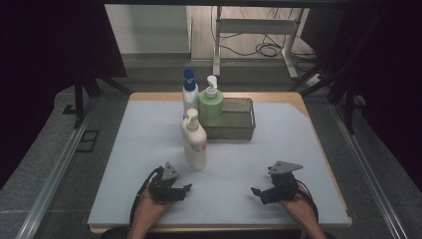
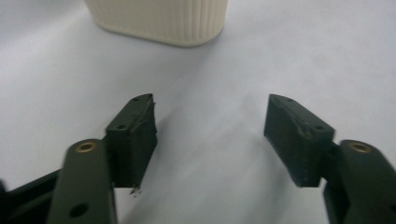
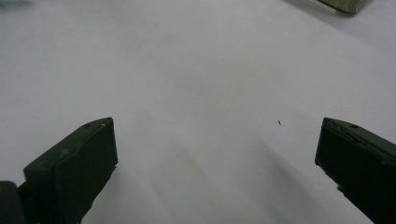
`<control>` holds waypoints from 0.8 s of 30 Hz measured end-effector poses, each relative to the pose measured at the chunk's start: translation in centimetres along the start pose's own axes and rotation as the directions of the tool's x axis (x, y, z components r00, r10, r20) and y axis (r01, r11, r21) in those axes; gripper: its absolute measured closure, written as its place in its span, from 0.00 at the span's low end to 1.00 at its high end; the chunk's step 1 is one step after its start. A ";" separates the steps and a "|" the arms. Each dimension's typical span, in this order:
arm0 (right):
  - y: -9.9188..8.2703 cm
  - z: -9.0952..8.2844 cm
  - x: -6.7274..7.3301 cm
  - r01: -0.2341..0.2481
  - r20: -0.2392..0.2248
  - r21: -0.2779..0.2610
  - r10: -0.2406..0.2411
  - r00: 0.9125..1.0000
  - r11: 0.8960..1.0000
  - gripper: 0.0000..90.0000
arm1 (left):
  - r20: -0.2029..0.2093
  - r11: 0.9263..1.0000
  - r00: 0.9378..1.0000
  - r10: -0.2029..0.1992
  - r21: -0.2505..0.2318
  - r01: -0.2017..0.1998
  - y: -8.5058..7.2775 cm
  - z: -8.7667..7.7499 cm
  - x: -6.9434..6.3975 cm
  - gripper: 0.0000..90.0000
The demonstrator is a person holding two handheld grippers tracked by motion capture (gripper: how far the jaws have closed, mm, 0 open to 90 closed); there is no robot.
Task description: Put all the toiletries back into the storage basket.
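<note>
While both my hands rest low at the near edge of the pale mat, my left gripper has its jaws spread with nothing between them, and my right gripper is spread just as wide over bare mat. Just ahead of the left jaws stands the cream pump bottle, upright; in the left gripper view its ribbed base sits straight beyond the open pads, near but not touching. I judge that I am at the approach step, lining up to take this bottle. The next move calls for sliding the left jaws forward, level, until the pads flank the body, then closing low enough that it doesn't tip. Beyond it, farther from my jaws, the grey metal basket sits with a green pump bottle and a white bottle with a blue cap at its left end; whether they stand inside the basket or just beside it I cannot tell for sure. Room is wide between my two grippers and ahead of the right one up to the basket's near wall; the mat's side edges are well apart from both hands.
</note>
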State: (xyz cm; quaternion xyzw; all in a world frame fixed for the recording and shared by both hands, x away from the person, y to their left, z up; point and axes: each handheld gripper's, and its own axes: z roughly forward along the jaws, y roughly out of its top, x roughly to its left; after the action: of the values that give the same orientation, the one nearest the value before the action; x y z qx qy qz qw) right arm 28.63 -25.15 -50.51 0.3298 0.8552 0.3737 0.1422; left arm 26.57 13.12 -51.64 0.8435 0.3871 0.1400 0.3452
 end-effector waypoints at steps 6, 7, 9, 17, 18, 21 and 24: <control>1.0 -0.2 0.4 0.001 -0.013 -0.012 -0.001 1.000 1.000 0.00 | -0.019 0.999 0.999 -0.035 0.003 0.035 -0.4 0.1 -0.1 0.24; 1.2 -0.2 0.4 0.003 -0.012 -0.015 -0.003 1.000 1.000 0.00 | -0.022 0.999 0.999 -0.039 0.006 0.039 -0.4 0.1 0.0 0.22; 1.5 -0.2 0.5 0.005 -0.013 -0.025 -0.005 1.000 1.000 0.00 | -0.024 0.999 0.999 -0.047 0.004 0.047 -0.6 0.1 -0.1 0.19; 2.6 0.1 1.1 0.000 -0.056 -0.059 -0.003 0.998 0.998 0.00 | -0.041 0.999 0.998 -0.047 0.006 0.048 -0.7 0.2 -0.3 0.14; 2.8 0.1 1.1 -0.004 -0.065 -0.066 0.000 0.998 0.998 0.00 | -0.042 0.999 0.998 -0.047 0.005 0.047 -0.7 0.2 -0.3 0.14; 3.3 0.0 1.1 -0.030 -0.092 -0.095 0.021 0.996 0.995 0.00 | -0.049 0.999 0.998 -0.044 -0.001 0.044 -0.8 0.2 -0.4 0.14; 4.0 0.0 1.2 -0.034 -0.105 -0.111 0.023 0.994 0.993 0.00 | -0.055 0.999 0.998 -0.039 -0.002 0.039 -0.9 0.2 -0.5 0.14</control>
State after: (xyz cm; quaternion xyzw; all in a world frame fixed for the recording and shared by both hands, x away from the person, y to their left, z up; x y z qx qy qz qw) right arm 29.53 -22.33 -47.58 0.3136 0.8340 0.4401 0.1109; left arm 25.86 13.07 -52.34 0.8314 0.4127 0.1569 0.3375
